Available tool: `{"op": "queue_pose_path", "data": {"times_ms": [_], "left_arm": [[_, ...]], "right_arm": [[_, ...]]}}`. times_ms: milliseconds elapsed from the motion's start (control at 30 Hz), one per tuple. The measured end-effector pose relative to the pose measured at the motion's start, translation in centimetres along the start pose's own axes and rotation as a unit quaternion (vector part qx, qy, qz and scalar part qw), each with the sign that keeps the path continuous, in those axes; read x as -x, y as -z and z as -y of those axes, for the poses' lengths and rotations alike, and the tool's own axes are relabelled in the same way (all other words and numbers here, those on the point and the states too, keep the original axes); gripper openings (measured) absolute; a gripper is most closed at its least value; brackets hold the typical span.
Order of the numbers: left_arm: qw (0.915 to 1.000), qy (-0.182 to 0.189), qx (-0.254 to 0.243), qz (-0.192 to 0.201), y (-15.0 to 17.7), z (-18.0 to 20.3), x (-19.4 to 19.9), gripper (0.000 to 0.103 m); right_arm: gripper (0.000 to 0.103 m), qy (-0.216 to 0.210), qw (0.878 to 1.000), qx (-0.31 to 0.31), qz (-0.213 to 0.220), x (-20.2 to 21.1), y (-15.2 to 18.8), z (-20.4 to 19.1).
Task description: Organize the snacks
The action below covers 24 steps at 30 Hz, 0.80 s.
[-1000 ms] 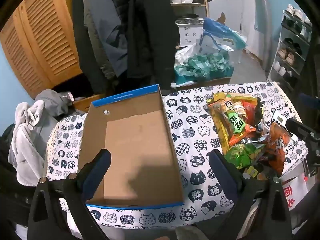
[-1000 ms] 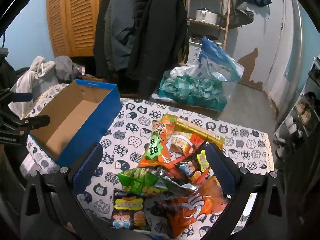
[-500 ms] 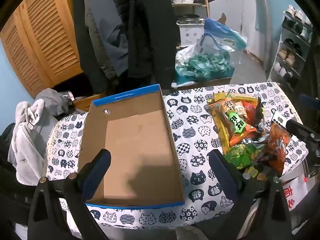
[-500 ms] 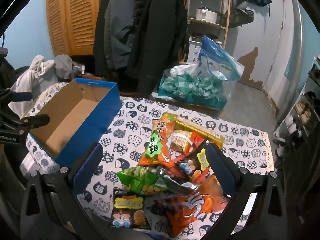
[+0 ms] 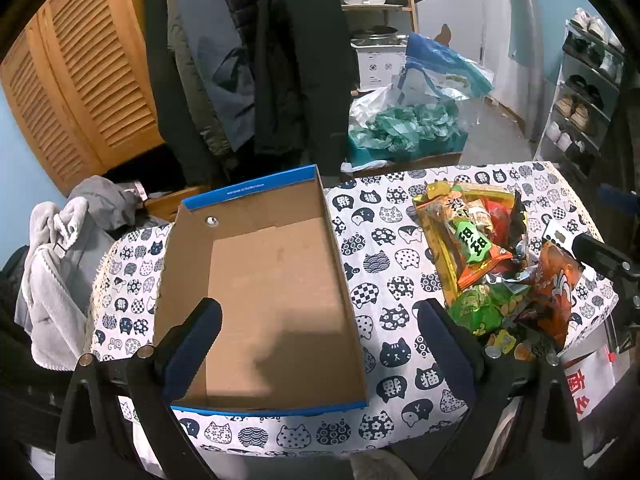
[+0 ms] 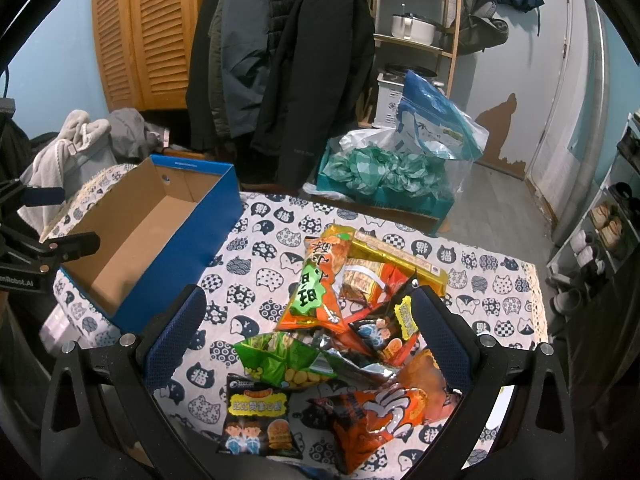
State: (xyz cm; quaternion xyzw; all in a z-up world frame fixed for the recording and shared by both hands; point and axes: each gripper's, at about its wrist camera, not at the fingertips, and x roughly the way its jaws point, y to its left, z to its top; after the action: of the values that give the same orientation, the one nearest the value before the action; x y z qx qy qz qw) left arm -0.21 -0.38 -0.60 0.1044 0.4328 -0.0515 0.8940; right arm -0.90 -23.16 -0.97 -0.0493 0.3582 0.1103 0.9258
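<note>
Nothing much has shifted since a second ago: both tools hang where they were, and the snack heap lies as it did. My landmark is the cardboard box (image 5: 276, 292), a shallow rectangular carton with raw brown walls inside and glossy blue outside, its floor bare. It sits on a tablecloth (image 5: 376, 240) printed with dark cat faces on white (a soft, slightly rumpled fabric).

Over the near edge of the box the left gripper (image 5: 320, 316) hangs with its jaws spread wide, gripping nothing; its fingers (image 5: 192, 344) are flat blue pads with a fine dimpled texture on black plastic arms.

To the right of the box, well apart from it, the crinkly foil packets lie piled and overlapping. An orange packet with a green label (image 6: 316, 284) lies on top at the far side, leaning over a long gold packet (image 6: 400, 258). Nearer than those lies a green packet (image 6: 280, 360) showing round yellow biscuits, and a small dark packet with a yellow label (image 6: 258, 418) lies flat just beside it, nearest the table edge. A puffy orange-red packet (image 6: 384, 412) sits farthest from the box.

Above that pile the right gripper (image 6: 308, 340) hovers, jaws likewise wide apart and empty, straddling the heap from above without touching any packet I can make out.
</note>
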Motion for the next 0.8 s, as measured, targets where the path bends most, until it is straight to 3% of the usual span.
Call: {"op": "queue_pose_path", "data": {"times_ms": [800], "left_arm": [[1.0, 0.001, -0.002, -0.002, 0.35, 0.3, -0.09, 0.099]], "right_arm": [[0.1, 0.0, 1.0, 0.0, -0.001, 0.13, -0.02, 0.1]]}}
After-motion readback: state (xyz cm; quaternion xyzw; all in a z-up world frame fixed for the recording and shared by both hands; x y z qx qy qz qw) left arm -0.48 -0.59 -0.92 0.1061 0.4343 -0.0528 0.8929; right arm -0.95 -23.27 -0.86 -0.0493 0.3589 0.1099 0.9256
